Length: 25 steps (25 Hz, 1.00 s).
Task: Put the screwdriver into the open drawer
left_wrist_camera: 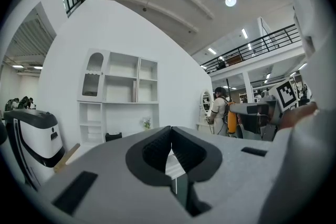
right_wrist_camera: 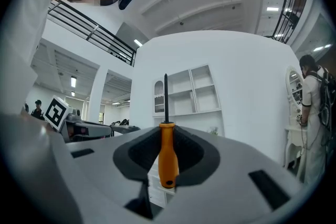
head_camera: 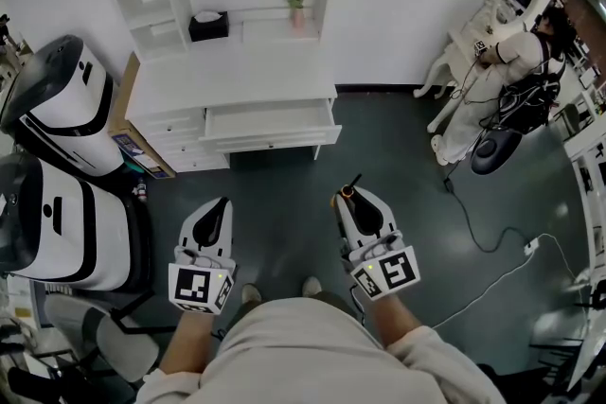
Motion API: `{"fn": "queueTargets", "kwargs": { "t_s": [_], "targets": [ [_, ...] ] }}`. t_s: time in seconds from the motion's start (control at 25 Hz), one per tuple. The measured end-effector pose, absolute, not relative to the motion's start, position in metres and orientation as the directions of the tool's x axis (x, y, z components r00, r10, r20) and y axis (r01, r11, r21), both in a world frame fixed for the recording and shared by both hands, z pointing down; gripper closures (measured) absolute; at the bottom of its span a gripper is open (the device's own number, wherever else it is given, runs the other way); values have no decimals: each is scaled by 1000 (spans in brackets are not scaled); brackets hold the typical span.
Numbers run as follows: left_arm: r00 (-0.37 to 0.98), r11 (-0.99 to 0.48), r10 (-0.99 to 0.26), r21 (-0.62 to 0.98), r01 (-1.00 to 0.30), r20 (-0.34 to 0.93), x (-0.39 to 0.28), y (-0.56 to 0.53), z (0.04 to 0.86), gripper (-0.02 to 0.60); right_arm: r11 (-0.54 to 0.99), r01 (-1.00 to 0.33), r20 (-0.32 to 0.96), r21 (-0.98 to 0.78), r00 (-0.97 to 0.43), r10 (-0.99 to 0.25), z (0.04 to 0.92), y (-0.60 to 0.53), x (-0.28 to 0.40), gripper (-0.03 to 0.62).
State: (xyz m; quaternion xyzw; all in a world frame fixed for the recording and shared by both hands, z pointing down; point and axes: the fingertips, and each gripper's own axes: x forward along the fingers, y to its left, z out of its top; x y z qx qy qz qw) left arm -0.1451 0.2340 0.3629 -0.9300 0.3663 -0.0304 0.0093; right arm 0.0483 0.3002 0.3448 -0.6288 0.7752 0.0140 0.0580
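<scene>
The screwdriver (right_wrist_camera: 168,157), orange-handled with a dark shaft, stands upright in your right gripper (head_camera: 348,194), well apart from the drawer (head_camera: 270,120). On the left, your left gripper (head_camera: 224,202) has its jaws together on nothing. Far ahead, the open drawer juts from a white dresser (head_camera: 227,76). On the right, the jaws clamp the screwdriver's handle.

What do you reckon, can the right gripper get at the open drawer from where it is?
Probably yes, with a step forward: the right gripper, clamped on the screwdriver, has the open drawer ahead to its left, with only bare floor between.
</scene>
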Motion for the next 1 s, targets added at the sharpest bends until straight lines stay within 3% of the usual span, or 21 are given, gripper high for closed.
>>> {"fn": "queueTargets", "kwargs": {
  "t_s": [0.68,1.0],
  "targets": [
    [679,-683,-730,-47,-729,82,-92,252,381,577,301,-953,-99,-44,-296,-950,358,294,101,517],
    [688,-693,-720,-31,-721,91,-90,208,389,577,290,-956,-69,-44,-287,-956,368,256,103,517]
  ]
}}
